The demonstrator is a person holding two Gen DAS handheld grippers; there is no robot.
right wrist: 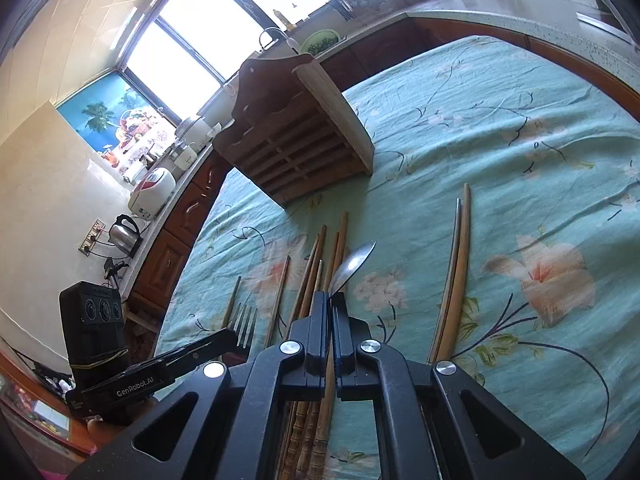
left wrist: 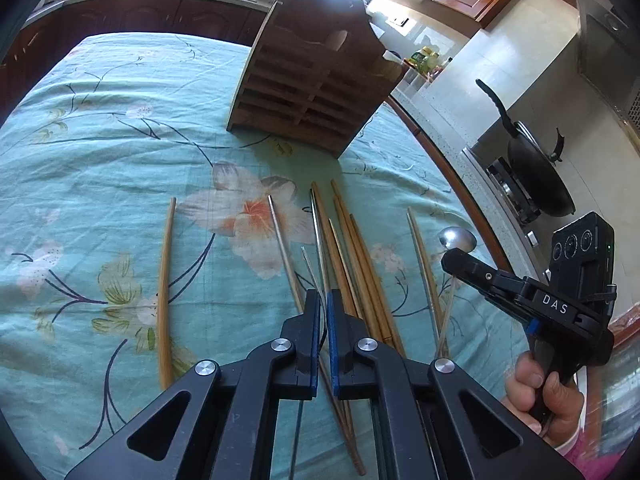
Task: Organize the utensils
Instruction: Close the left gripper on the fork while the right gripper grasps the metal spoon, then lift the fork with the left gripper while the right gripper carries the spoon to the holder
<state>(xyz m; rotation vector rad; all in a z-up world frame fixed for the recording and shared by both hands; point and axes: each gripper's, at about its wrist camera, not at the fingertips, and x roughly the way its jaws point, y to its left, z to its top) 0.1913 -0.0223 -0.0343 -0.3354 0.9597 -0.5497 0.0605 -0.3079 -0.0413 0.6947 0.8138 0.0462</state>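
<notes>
My left gripper [left wrist: 324,300] is shut on a metal fork, seen edge-on [left wrist: 309,264]; its tines show in the right wrist view [right wrist: 245,322]. My right gripper [right wrist: 331,300] is shut on a metal spoon [right wrist: 354,264]; the spoon bowl shows in the left wrist view [left wrist: 457,239]. Both are held above a bunch of wooden chopsticks [left wrist: 352,264] lying on the floral tablecloth. A wooden slatted utensil rack [left wrist: 308,80] stands further back on the table, also in the right wrist view [right wrist: 296,136].
A single bamboo chopstick [left wrist: 165,292] lies to the left. A metal and a bamboo chopstick [right wrist: 456,272] lie together to the right. A counter with a wok [left wrist: 536,168] runs along the table's right edge. A kettle [right wrist: 125,234] stands on the far counter.
</notes>
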